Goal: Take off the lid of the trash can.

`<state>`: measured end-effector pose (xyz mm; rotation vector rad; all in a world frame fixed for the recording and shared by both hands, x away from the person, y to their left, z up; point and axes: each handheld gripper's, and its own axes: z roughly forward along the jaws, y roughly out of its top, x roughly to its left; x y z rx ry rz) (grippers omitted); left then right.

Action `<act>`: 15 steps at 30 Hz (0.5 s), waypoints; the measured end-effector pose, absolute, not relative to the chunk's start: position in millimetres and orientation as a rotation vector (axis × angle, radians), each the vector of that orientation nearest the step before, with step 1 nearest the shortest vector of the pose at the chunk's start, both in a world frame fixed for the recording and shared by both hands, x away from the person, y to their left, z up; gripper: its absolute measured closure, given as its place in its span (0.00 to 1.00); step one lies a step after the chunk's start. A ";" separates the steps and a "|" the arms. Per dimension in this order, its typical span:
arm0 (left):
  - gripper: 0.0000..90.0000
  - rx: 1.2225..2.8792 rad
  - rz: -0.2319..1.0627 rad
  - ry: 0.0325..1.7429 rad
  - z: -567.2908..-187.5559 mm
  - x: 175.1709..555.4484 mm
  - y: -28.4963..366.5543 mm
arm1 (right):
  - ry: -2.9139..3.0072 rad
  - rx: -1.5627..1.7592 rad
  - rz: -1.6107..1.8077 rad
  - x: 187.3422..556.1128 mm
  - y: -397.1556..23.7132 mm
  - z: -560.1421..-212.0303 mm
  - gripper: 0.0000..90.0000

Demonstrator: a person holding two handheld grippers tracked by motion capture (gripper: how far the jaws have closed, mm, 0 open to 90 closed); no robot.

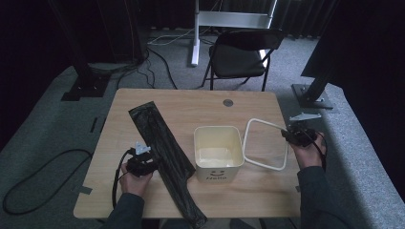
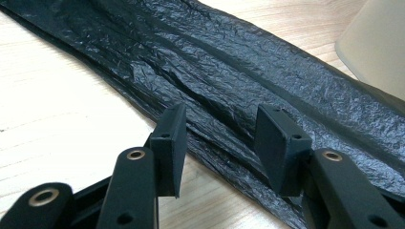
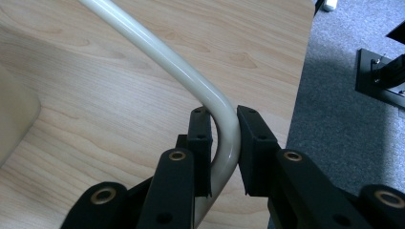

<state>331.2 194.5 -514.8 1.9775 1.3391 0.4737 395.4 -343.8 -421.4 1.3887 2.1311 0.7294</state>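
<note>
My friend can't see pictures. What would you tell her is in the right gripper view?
Two black jaws of the right tool close around the curved corner of a cream-coloured rim ring, which arcs away over a light wooden table. Grey carpet lies past the table's edge at the right.

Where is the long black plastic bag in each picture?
High view: the black bag lies slanted across the table's left half, beside the left gripper.
Left gripper view: it runs corner to corner, just past the jaws.
Right gripper view: not in it.
Shared landmark: the cream bin.
</note>
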 end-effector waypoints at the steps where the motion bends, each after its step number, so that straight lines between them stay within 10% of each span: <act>1: 0.61 1.977 0.473 1.339 -514.8 331.2 194.6 | 2.134 1.390 0.729 395.5 -343.8 -421.9 0.86; 15: 0.61 1.979 0.472 1.340 -515.1 331.5 194.1 | 2.170 1.399 0.700 396.2 -344.8 -441.7 0.86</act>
